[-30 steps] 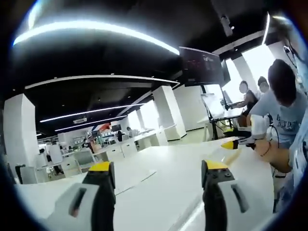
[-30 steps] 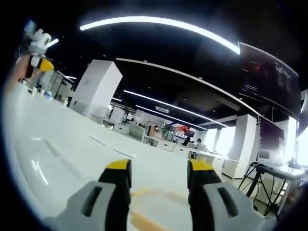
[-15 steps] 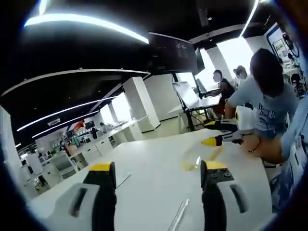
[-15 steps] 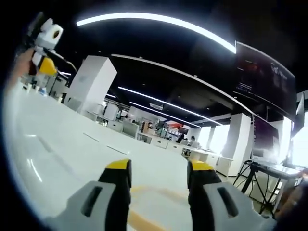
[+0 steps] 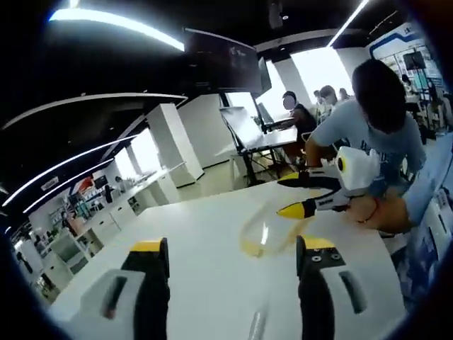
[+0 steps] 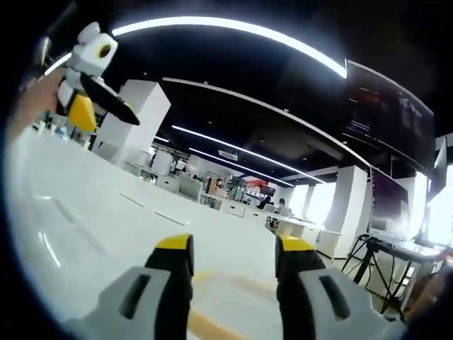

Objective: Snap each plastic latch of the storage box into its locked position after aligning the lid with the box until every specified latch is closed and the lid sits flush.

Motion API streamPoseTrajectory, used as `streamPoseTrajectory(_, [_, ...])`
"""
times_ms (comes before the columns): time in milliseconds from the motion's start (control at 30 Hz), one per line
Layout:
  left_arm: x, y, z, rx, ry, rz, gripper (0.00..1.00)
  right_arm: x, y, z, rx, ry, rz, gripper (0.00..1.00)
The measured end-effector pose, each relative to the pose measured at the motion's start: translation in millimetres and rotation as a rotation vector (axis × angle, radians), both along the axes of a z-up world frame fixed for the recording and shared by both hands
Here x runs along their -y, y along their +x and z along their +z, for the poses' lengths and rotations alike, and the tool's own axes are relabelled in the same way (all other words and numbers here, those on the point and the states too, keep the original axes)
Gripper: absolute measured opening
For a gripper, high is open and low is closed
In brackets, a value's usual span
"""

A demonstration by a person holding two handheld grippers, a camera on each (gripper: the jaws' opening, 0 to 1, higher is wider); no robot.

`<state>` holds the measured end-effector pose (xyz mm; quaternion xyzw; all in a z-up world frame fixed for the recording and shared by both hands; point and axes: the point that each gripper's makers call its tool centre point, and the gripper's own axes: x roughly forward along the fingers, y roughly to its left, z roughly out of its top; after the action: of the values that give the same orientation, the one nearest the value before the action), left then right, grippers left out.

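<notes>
Yellow-tipped jaws of the left gripper (image 5: 230, 255) stood wide apart with nothing between them, above the white table (image 5: 198, 241). The right gripper (image 6: 230, 251) likewise gaped empty over the table. Beyond, a clear yellow-edged lid (image 5: 262, 234), possibly the storage box's, lay on the table; its direction was unclear. Farther off, people sat behind the table.

My left gripper (image 5: 230, 256) has grey jaws with black inner sides and yellow tips. My right gripper (image 6: 230, 251) looks the same.
</notes>
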<state>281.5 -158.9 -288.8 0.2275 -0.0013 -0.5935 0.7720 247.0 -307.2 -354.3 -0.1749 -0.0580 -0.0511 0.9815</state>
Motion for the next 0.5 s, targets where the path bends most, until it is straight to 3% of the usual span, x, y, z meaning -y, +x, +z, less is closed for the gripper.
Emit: streamPoseTrajectory(500, [64, 18.5, -39.4, -0.02, 0.215, -0.099, 0.73, 10, -3, 0.2, 0.014, 0.016, -0.049, 0.45])
